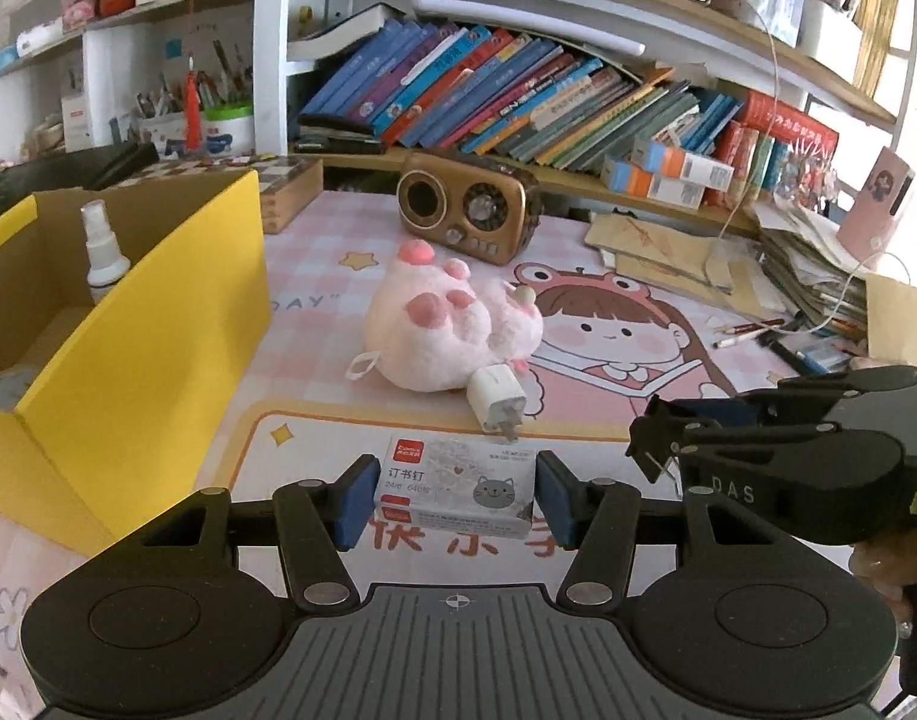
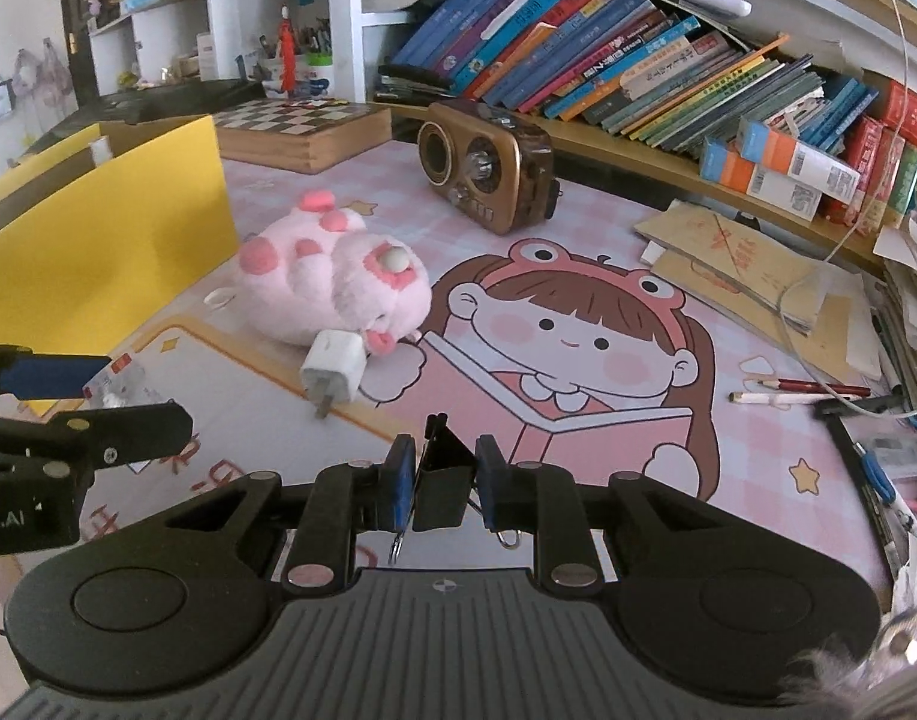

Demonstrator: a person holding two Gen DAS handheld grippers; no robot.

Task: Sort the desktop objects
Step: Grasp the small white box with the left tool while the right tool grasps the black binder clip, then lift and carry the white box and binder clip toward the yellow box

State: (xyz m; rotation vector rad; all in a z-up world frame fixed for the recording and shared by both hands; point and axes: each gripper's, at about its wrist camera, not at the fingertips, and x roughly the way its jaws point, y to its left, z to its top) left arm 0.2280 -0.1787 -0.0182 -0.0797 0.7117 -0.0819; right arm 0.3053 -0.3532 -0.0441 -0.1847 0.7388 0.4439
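My left gripper (image 1: 456, 495) is shut on a box of staples (image 1: 455, 489), white with a red label and a grey cat, held just above the desk mat. My right gripper (image 2: 440, 480) is shut on a black binder clip (image 2: 443, 480), whose wire handles stick out below the pads. The right gripper also shows at the right of the left wrist view (image 1: 656, 444). A pink plush toy (image 1: 446, 324) lies in the middle of the mat with a white charger plug (image 1: 497, 399) against it. A yellow cardboard box (image 1: 140, 324) stands at the left, holding a small spray bottle (image 1: 101, 252).
A brown retro radio (image 1: 467, 207) stands behind the plush. A wooden chessboard box (image 2: 302, 132) sits at the back left. Leaning books (image 2: 608, 66) fill the shelf. Brown envelopes (image 2: 752, 276), pencils (image 2: 800, 390), pens and a white cable crowd the right side.
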